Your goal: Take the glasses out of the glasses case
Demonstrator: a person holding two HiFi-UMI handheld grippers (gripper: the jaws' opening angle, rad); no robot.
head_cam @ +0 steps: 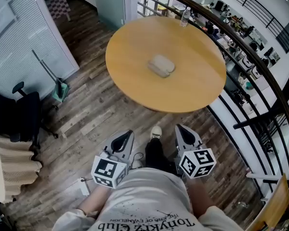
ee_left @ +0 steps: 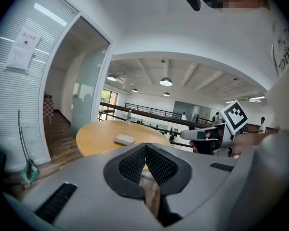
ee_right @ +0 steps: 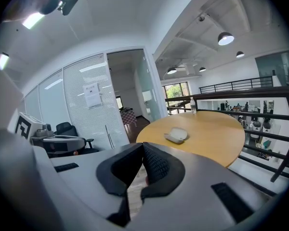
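A closed pale grey glasses case (head_cam: 161, 65) lies near the middle of the round wooden table (head_cam: 135, 37). It also shows as the case (ee_left: 124, 139) in the left gripper view and as the case (ee_right: 176, 135) in the right gripper view. My left gripper (head_cam: 129, 133) and right gripper (head_cam: 179, 128) hang side by side close to my body, over the floor and well short of the table. Seen from its own camera, the left gripper (ee_left: 145, 147) has its jaws meeting at the tips with nothing between them. The right gripper (ee_right: 142, 146) looks the same. No glasses are visible.
A clear water bottle (head_cam: 185, 17) stands at the table's far edge. A black railing (head_cam: 260, 66) curves along the right. A dark office chair (head_cam: 24, 112) and a dustpan with its handle (head_cam: 59, 88) stand on the wooden floor at left, beside a blind-covered glass wall (head_cam: 24, 32).
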